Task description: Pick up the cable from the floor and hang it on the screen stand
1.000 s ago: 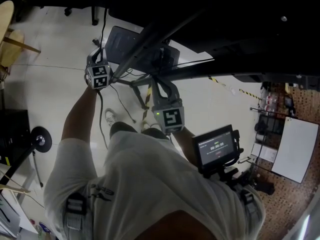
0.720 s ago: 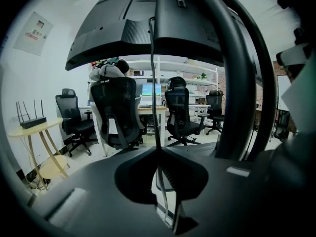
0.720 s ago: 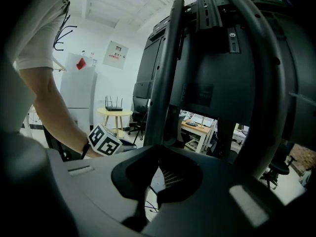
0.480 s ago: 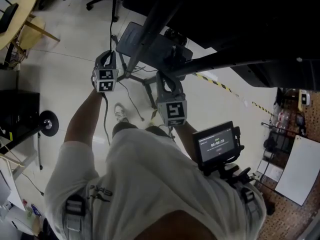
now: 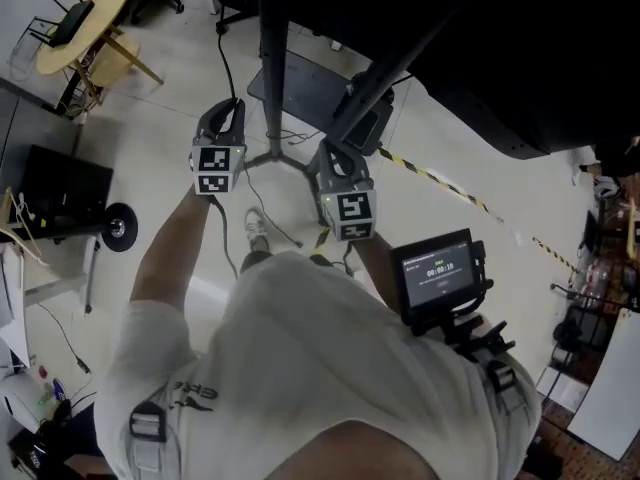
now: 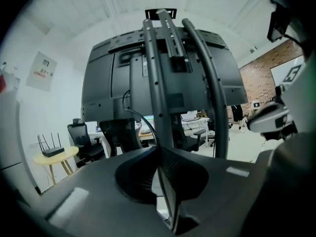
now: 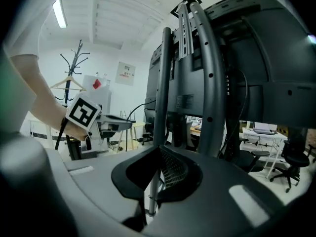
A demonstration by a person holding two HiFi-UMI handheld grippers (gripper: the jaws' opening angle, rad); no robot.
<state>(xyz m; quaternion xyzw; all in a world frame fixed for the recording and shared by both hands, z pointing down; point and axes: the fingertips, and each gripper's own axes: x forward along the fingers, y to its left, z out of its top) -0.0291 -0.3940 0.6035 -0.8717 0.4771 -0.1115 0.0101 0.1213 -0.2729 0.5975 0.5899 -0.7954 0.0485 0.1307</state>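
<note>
Holding: left gripper [image 6: 159, 151] pinches the cable [image 6: 141, 121], held up near the screen stand [image 6: 161, 83] for hanging.
Waiting: right gripper [image 7: 159, 151] closed and empty, probably ready to guide.

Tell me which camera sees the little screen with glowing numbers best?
The head view. The little screen sits at the person's right hip, facing up, its numbers lit. The left gripper view and the right gripper view both look ahead at the big screen stand, so neither shows it.
</note>
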